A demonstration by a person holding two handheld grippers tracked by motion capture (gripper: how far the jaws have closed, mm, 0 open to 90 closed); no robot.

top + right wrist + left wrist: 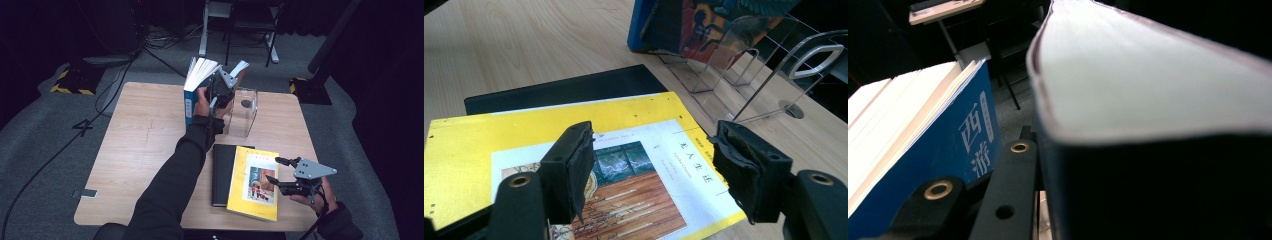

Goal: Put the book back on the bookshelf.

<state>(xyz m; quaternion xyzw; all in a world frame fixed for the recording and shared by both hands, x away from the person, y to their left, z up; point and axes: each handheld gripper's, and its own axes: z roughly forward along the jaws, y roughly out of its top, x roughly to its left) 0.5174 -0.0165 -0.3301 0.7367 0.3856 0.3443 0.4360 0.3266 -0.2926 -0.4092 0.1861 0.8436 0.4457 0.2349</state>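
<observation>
The left gripper (pixel 226 82) pinches a dark book (pixel 1158 100) upright at the far side, beside the blue book (pixel 190 102) (in the clear rack (pixel 243 114)). Right gripper (pixel 278 171) hovers spread over the yellow book (pixel 254 182), near right.

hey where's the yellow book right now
The yellow book lies flat near the front edge of the table, right of centre in the high view, partly on top of a black book, just left of the open right gripper.

Left gripper (pixel 223 87) extended far forward, fingers clamped; right gripper (pixel 280 175) low, fingers apart.
</observation>
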